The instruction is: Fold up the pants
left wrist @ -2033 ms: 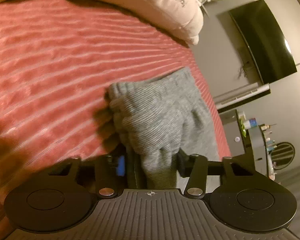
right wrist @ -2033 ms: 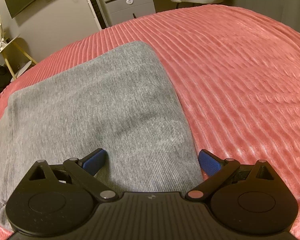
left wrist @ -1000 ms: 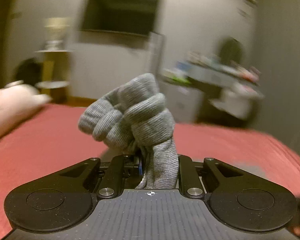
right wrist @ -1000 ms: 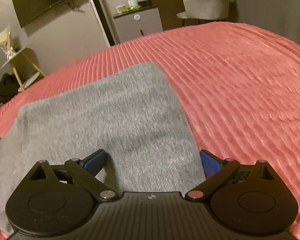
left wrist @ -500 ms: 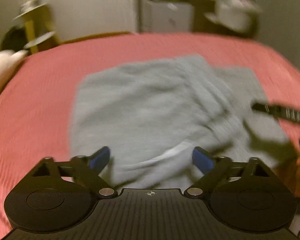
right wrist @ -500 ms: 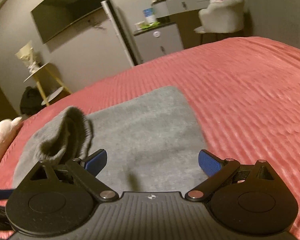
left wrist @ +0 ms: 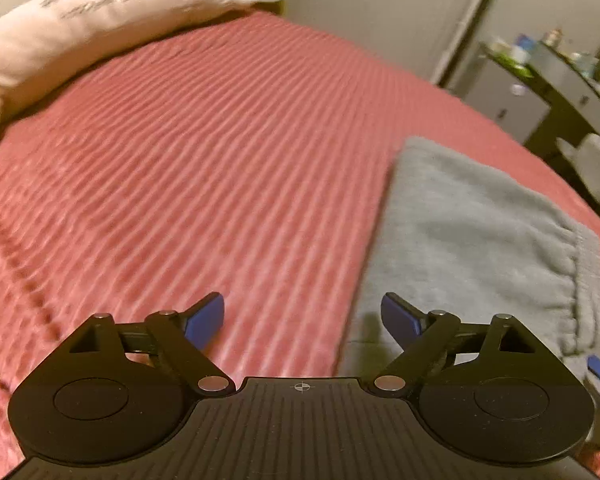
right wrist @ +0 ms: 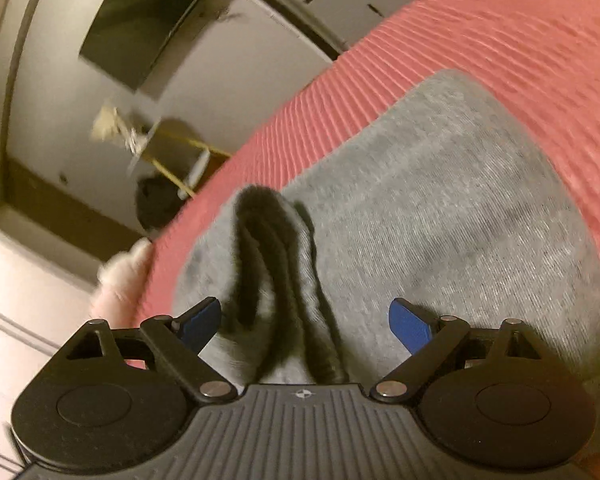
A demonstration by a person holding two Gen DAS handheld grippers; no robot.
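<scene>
The grey pants (left wrist: 472, 236) lie folded on the red ribbed bedspread (left wrist: 220, 160), with the gathered waistband (left wrist: 584, 292) at the right in the left wrist view. My left gripper (left wrist: 302, 316) is open and empty, over the bedspread at the pants' left edge. In the right wrist view the pants (right wrist: 440, 208) fill the middle, with a raised fold of fabric (right wrist: 268, 264) standing up between my fingers. My right gripper (right wrist: 304, 320) is open, its jaws wide on either side of that fold, not pinching it.
A pale pillow (left wrist: 84, 28) lies at the bed's far left. A grey cabinet with bottles (left wrist: 540, 80) stands past the bed. In the right wrist view a wall television (right wrist: 140, 28), a small yellow-legged side table (right wrist: 172, 152) and a dark bag (right wrist: 156, 200) stand beyond the bed edge.
My left gripper carried the bunched pants end up and over, opened and let it go on the folded stack, then swung left. My right gripper tilted and now straddles a raised fold.
</scene>
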